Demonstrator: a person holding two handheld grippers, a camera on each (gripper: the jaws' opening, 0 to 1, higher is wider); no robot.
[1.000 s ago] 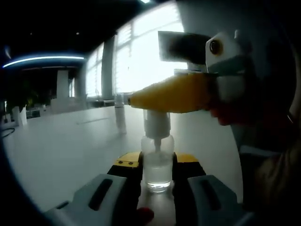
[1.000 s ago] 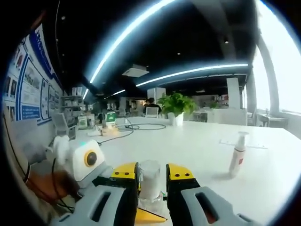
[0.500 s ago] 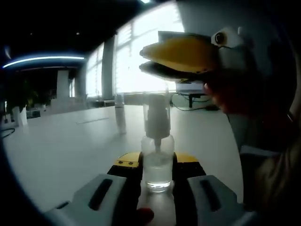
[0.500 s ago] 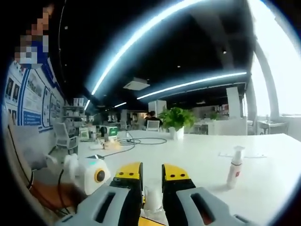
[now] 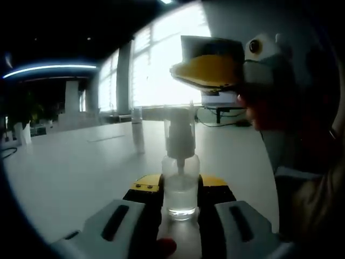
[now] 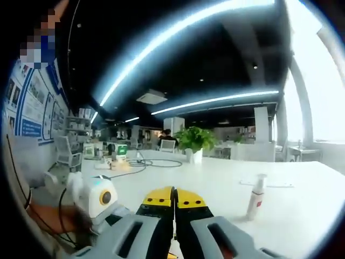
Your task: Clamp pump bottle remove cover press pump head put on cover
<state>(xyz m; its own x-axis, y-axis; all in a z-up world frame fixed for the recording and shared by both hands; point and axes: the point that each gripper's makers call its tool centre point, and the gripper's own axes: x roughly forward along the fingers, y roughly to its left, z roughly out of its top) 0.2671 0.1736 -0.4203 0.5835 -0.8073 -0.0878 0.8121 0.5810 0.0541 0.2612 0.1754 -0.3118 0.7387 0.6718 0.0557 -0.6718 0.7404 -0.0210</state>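
Left gripper view, my left gripper (image 5: 180,197) clamping pump bottle (image 5: 180,181) upright on table (image 5: 75,172), right gripper (image 6: 173,200) hovering above, jaws pressed together, nothing between.

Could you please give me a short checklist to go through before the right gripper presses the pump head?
1. Pump bottle clamped between the left gripper's jaws: ok.
2. Bottle upright on the table: ok.
3. Cover off, pump head exposed: ok, as far as the backlit left gripper view shows.
4. Right gripper jaws closed for pressing: ok, tips meet in the right gripper view.
5. Right gripper lined up over the pump head: cannot tell; it hangs above and a little to the right.
6. Second spray bottle out of the way: ok, standing apart on the table.
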